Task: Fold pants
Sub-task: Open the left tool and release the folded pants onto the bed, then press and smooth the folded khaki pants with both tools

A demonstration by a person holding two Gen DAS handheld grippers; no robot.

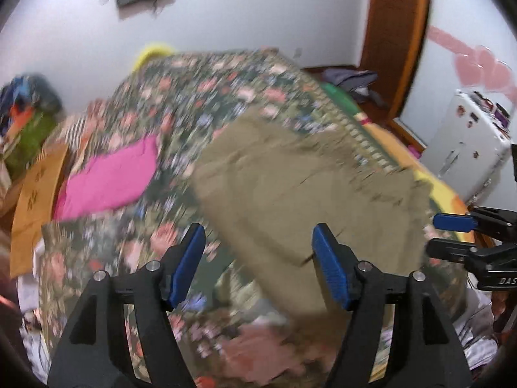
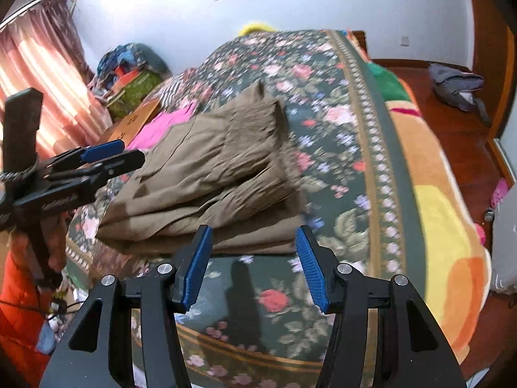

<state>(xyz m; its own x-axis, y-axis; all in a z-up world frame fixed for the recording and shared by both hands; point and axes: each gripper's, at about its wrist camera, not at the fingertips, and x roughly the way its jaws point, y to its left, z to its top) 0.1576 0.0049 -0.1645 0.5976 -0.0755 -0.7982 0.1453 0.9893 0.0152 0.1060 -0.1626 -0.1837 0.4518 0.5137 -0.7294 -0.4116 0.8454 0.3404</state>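
Pants folded on bed, both tools empty

Pants (image 2: 206,174), olive-brown, lie in a stacked, creased bundle on the floral bedspread (image 2: 326,123) of the bed. Left tool (image 1: 258,265) hovers above the near edge of the pants, jaws wide apart, nothing between them. Right tool (image 2: 253,265) sits just short of the pants' near fold, jaws likewise wide and empty; the bedspread shows between them. A pink garment (image 1: 110,177) lies beyond the pants toward the wall, beside a tan cardboard box (image 1: 35,194). Left wrist view is motion-blurred; fine detail of the pants cannot be judged there.
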